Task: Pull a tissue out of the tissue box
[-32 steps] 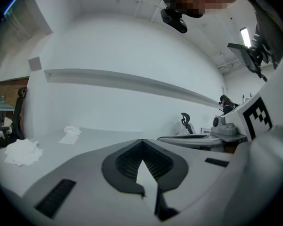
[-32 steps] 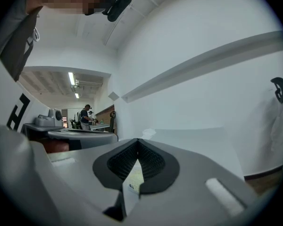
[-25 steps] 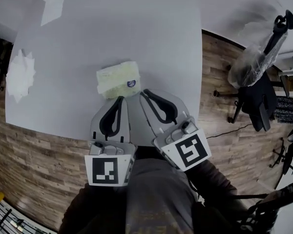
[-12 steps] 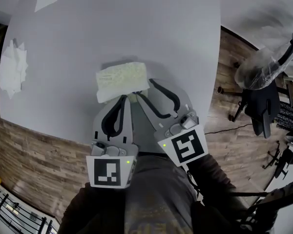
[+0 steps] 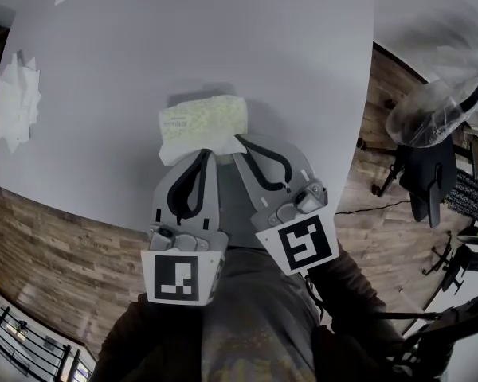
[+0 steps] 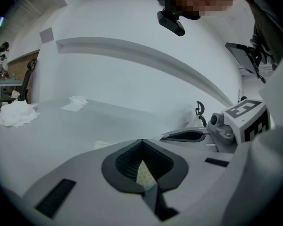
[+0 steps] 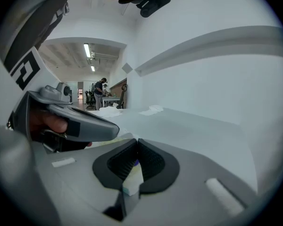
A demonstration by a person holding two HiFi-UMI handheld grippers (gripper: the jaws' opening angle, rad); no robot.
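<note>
The tissue box point(image 5: 203, 119), a soft pale pack, has its near long edge covered by both gripper tips, and its opening cannot be located in any view. A white flap point(image 5: 190, 148) lies along that near edge; whether it is a tissue partly out or part of the pack cannot be told. The left gripper point(image 5: 201, 157) stands at the box's near edge towards its left end, jaw tips meeting, with only a pale sliver of the box seen through the gap behind the tips. The right gripper point(image 5: 240, 140) stands at the box's near right corner, jaws likewise fully closed; whether they nip anything is not visible. The box lies flat on the white table point(image 5: 223, 38), long axis running left to right across the head view, right end slightly farther away, one long side facing the person. Loose tissues point(image 5: 14, 102) lie well to the box's left.
</note>
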